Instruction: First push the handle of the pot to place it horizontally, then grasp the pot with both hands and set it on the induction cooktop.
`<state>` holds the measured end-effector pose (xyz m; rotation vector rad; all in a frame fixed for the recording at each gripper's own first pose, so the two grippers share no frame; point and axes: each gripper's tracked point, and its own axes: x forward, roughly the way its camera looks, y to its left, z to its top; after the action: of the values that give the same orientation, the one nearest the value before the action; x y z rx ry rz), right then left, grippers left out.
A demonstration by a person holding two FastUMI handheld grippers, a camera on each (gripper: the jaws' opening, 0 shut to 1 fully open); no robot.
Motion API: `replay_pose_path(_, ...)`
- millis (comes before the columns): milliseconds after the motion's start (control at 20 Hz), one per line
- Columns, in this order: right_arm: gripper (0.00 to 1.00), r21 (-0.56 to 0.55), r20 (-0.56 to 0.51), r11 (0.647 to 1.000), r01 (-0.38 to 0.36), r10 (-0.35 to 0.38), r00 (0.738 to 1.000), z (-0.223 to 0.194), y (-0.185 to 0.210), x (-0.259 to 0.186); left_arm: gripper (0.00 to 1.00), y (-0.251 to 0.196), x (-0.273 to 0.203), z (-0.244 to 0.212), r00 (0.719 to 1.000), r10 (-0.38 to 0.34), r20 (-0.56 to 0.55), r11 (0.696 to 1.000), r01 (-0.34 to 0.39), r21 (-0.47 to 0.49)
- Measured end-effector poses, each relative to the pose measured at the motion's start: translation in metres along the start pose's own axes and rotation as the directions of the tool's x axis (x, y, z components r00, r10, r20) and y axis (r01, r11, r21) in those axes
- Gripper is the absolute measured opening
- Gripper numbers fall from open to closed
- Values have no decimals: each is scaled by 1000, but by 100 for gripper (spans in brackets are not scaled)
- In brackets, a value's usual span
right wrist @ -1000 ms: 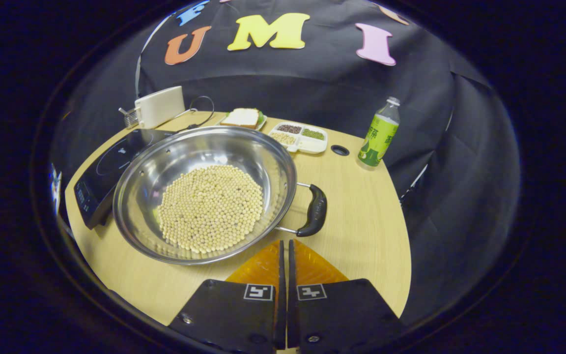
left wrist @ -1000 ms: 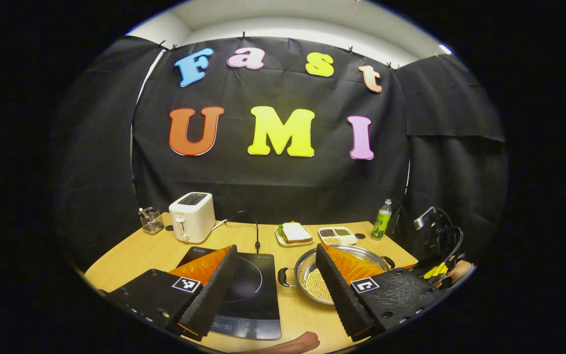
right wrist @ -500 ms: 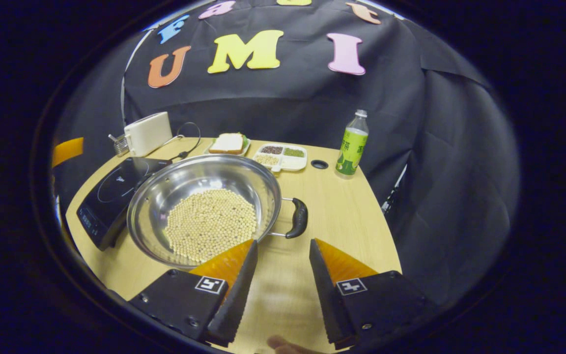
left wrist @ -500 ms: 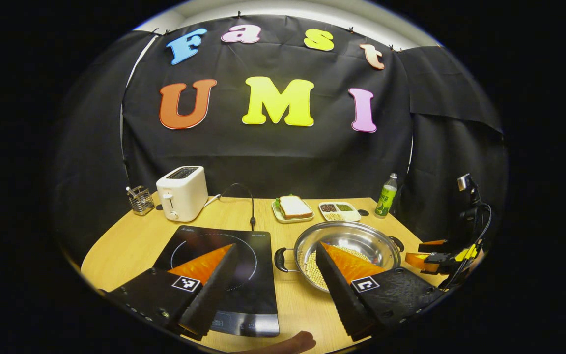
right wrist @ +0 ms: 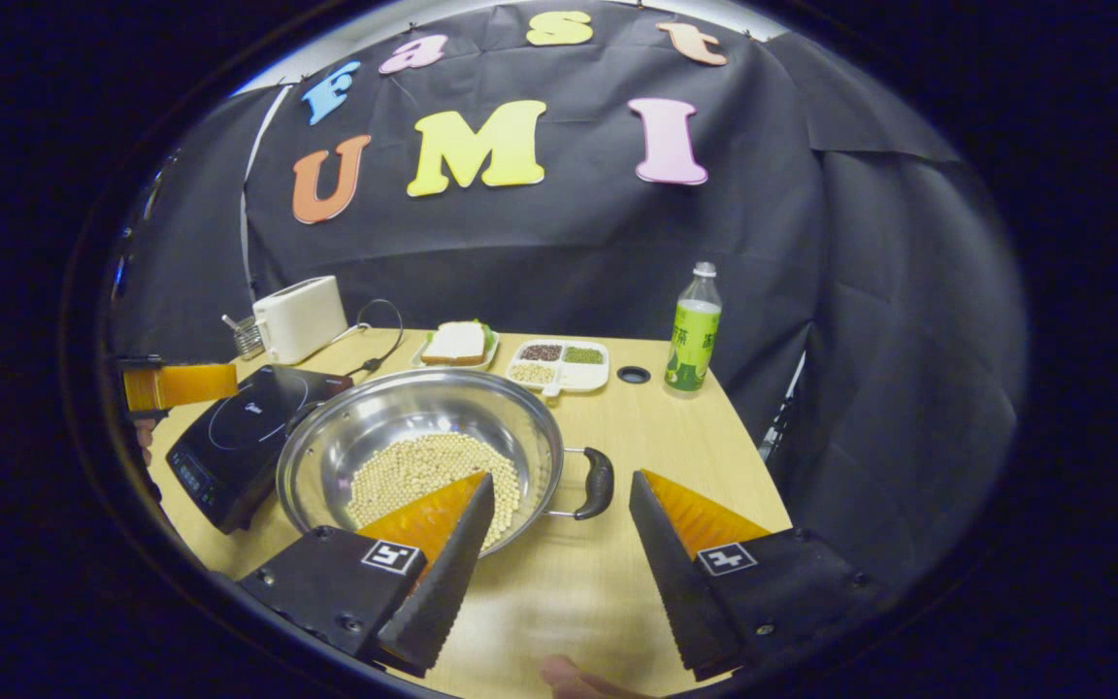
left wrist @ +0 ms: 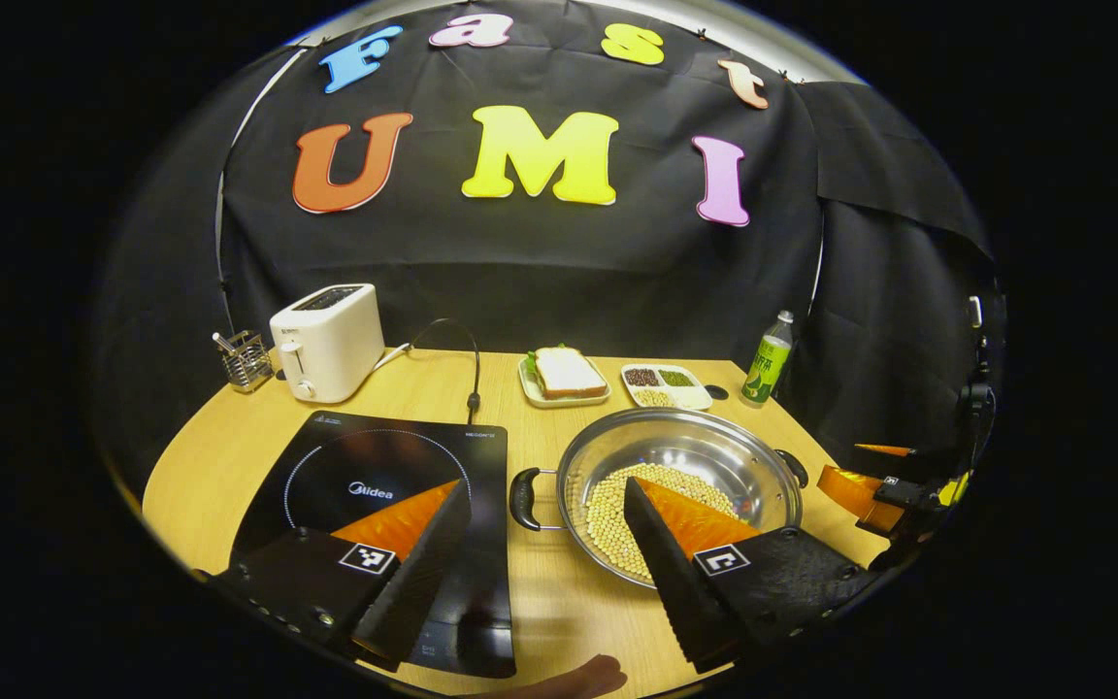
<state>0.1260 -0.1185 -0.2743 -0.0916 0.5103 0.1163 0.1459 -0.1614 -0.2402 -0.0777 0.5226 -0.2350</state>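
Pot [left wrist: 685, 466] beside cooktop [left wrist: 375, 485], seemingly apart

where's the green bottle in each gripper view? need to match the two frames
Left gripper view: green bottle at right of centre, on the table's far right edge.
Right gripper view: green bottle right of centre, upper middle.
Shared landmark: the divided tray of beans stands just left of it in both.

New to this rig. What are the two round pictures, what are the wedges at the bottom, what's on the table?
No robot arm: a person holds a two-finger gripper in each hand, each carrying a fisheye camera. The wedges are that gripper's own fingers. Left gripper and right gripper are both open, holding nothing. On the table: a steel pot of beans with two black handles, beside a cooktop, plus a toaster, sandwich plate, divided tray and bottle.
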Motion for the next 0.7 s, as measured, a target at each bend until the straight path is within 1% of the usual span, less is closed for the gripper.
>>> replay_pose_path(150,89,2,-22,1000,27,-27,999,-2,-8,17,95,4,20,-5,999,22,-27,1000,-22,18)
replay_pose_path(300,89,24,-46,999,27,-26,999,-3,-7,35,96,4,38,-13,997,27,-70,999,-25,20)
replay_pose_path(450,90,57,-72,998,41,-36,997,-6,-9,53,95,5,57,-28,989,26,-142,999,-22,28)
replay_pose_path(600,90,93,-89,995,46,-38,995,-8,-11,68,94,12,73,-40,982,52,-183,998,-44,49)
replay_pose_path(650,91,104,-95,993,46,-36,995,-10,-11,72,82,13,77,-44,979,57,-194,998,-49,46)
replay_pose_path(700,90,108,-106,993,54,-42,993,-13,-12,75,93,14,80,-47,978,56,-201,998,-49,39)
